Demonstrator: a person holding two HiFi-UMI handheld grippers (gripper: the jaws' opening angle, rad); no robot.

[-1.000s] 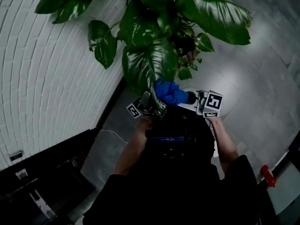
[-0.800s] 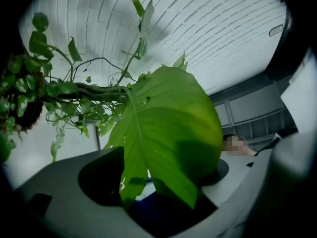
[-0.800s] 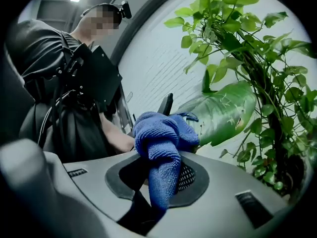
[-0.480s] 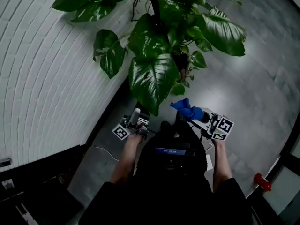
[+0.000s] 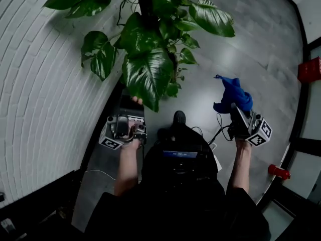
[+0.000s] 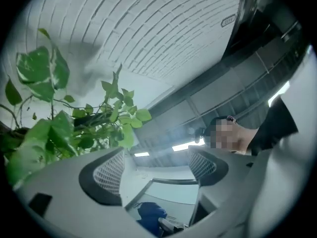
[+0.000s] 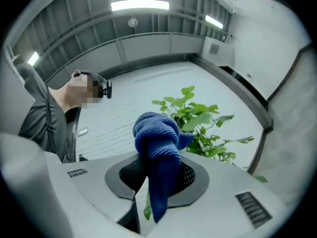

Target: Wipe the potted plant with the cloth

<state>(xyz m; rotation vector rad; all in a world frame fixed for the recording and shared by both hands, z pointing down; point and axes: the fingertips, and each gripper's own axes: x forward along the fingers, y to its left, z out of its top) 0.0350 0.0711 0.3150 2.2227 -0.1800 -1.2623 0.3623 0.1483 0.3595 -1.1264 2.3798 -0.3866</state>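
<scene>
Blue cloth: soft, light, floppy. Right hand-held gripper is clamped on it, bunch sticking out past the tips. Left hand-held gripper: jaws apart, nothing between. Potted plant ahead of both, apart from the cloth. Leaves look thin and bendy, so probably best supported from underneath.

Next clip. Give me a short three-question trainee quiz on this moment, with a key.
1. True or false: the left gripper is shut on the potted plant.
2. Where is the blue cloth? A: lying loose. B: clamped in the right gripper. C: in the left gripper.
3. In the head view, does the blue cloth touch the potted plant? Yes or no.
Key: 1 false, its jaws stand apart and empty; 2 B; 3 no.
</scene>
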